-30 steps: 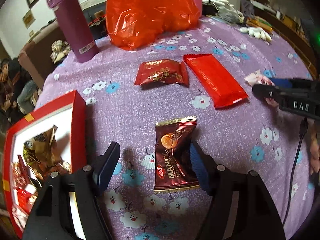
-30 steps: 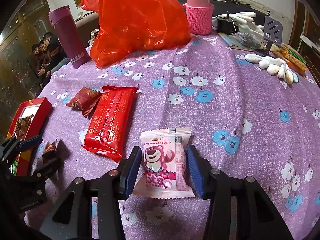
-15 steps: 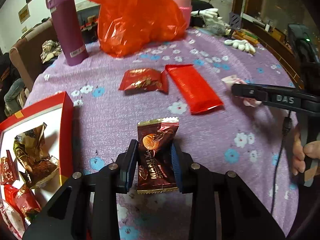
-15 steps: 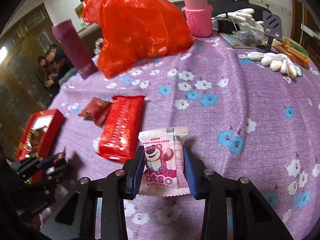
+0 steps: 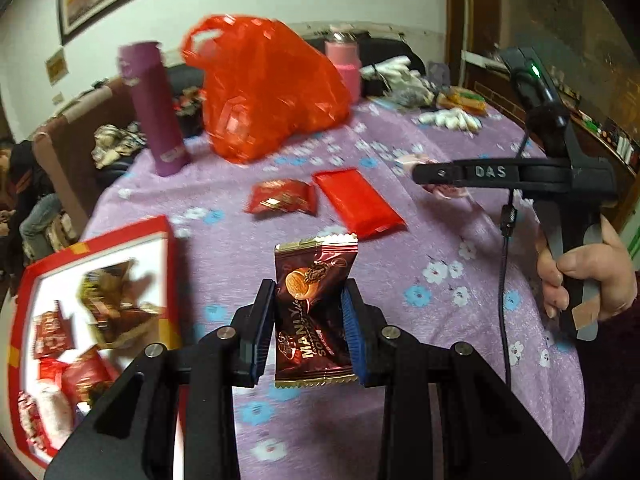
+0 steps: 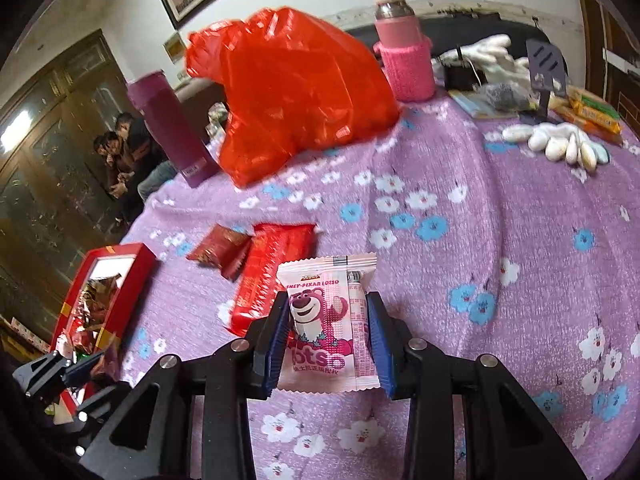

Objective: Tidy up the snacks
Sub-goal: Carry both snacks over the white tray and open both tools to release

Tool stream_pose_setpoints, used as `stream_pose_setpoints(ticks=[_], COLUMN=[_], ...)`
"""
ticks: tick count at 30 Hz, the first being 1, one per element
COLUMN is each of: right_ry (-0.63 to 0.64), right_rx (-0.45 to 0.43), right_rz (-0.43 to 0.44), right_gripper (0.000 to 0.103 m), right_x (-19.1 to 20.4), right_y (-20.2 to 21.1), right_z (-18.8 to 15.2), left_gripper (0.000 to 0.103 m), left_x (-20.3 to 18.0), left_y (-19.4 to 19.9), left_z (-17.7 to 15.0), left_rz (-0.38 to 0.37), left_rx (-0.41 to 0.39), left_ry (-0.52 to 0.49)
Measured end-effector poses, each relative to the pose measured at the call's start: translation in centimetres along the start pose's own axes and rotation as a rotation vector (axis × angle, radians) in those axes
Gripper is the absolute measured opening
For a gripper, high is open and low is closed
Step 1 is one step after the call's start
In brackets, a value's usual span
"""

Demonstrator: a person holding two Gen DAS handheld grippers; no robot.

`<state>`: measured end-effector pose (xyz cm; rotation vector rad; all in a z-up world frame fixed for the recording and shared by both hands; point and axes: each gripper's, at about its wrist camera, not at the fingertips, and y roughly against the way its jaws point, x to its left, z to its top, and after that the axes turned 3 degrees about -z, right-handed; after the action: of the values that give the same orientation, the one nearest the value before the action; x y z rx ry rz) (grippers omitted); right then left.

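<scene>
My left gripper (image 5: 310,312) is shut on a brown chocolate snack packet (image 5: 314,312) and holds it above the purple cloth. My right gripper (image 6: 328,320) is shut on a pink bear snack packet (image 6: 328,320), also lifted. A red box (image 5: 164,272) with several snacks inside lies at the left; it also shows in the right wrist view (image 6: 132,276). A small red packet (image 5: 282,198) and a long red packet (image 5: 358,204) lie on the cloth mid-table; both also show in the right wrist view, the small one (image 6: 220,244) beside the long one (image 6: 272,268).
A red plastic bag (image 5: 264,88), a purple flask (image 5: 154,108) and a pink bottle (image 5: 344,64) stand at the back. White gloves (image 6: 556,144) and packets lie at the back right. The floral purple cloth (image 6: 500,240) covers the table.
Both grippers closed on their packets and lifted them off the cloth. The views now sit higher above the table.
</scene>
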<state>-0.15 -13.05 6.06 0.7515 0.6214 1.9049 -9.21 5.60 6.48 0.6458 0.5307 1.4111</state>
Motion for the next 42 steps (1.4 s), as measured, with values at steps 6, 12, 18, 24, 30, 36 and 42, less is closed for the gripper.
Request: stream_pose_setpoints(ticks=[6,12,18,24,30,36,42], right_ry=[0.05,0.082,0.239,0.352,0.4,0.466,0.373], right_rx=[-0.12,-0.097,-0.041,0.012,0.059,0.135,0.131], right_rz=[0.036,0.131,0.259,0.398,0.437,0.424,0.459], right_gripper=[0.038,0.038,0.038,0.038,0.038,0.041,0.05], right_x=[1.7,5.8,15.5,24.5,29.2,31.3,28.4], right_y=[1.7,1.9,1.4,-0.4,-2.8,-5.0,-4.6], right_z=[0.1,-0.3,-1.5,-2.6,-4.4,-6.5,-5.2], left_gripper=[0.03,0.03,0.03,0.031,0.031,0.032,0.056], left_x=[4.2,9.8,15.4,19.1,20.7,20.7,20.6], left_y=[3.6,6.8,8.7,9.2,7.6,5.0,4.4], left_z=[-0.8,-2.5,-4.8,-6.6,-7.2,-7.4,-7.2], left_rz=[0.059,0.16,0.253,0.306,0.318,0.3,0.321], left_rx=[-0.075,-0.126,-0.146,-0.145,-0.113,-0.037,-0.003], left_ry=[0.072,0.156,0.26,0.334,0.353,0.344,0.363])
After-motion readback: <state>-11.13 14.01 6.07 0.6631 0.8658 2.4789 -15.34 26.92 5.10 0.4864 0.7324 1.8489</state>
